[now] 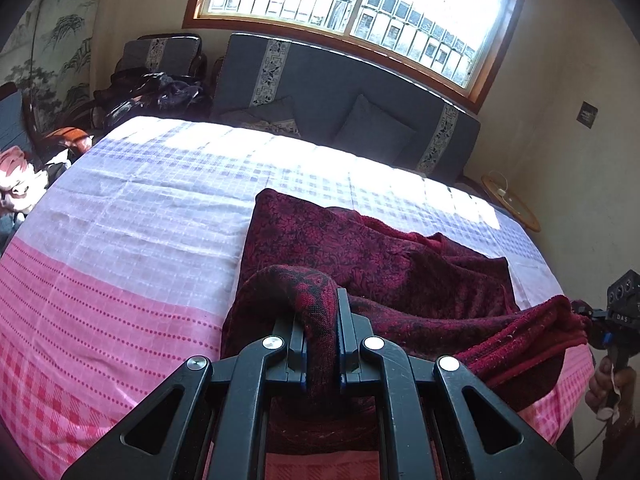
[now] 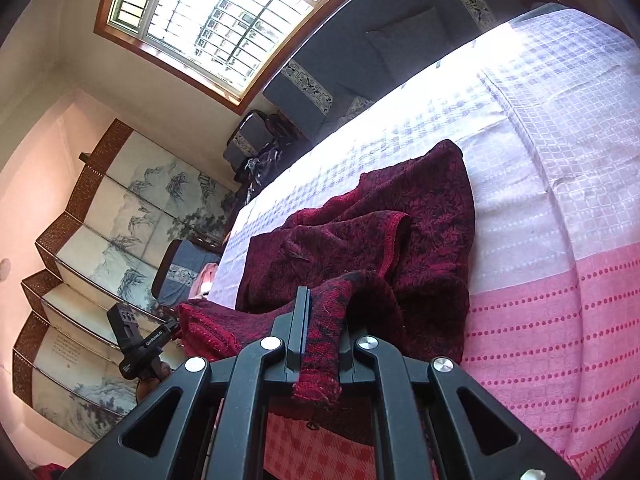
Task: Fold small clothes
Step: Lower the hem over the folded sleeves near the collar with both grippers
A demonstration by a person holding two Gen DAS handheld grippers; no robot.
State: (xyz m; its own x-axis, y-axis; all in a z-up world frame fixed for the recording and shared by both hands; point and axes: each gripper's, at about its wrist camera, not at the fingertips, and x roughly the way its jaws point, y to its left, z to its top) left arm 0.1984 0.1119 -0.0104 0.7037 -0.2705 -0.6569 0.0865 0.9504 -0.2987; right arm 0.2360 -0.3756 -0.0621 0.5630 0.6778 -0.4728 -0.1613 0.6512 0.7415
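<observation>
Dark red knitted garment with a black floral pattern (image 1: 360, 240) lies on the near right part of a bed covered by a pink and white checked sheet (image 1: 120, 240). Its far portion rests flat and rumpled on the sheet, while its near edge is lifted off the bed at two places.

The black left gripper (image 1: 322, 344) has its fingers (image 1: 296, 340) closed on a raised fold of the garment's near left edge, the fabric arching up and over between them. The black right gripper (image 2: 320, 344) has its fingers (image 2: 298, 332) clamped on the garment's near right edge, with a short red hem end hanging out toward the camera. In the left wrist view the right gripper (image 1: 588, 314) appears at the far right, pinching the cloth's corner; in the right wrist view the left gripper (image 2: 174, 330) shows at the left, likewise gripping cloth. The lifted edge stretches between the two.

Beyond the bed stand a dark grey sofa with patterned bands (image 1: 340, 92) and a barred window with a wooden frame (image 1: 360, 8).
</observation>
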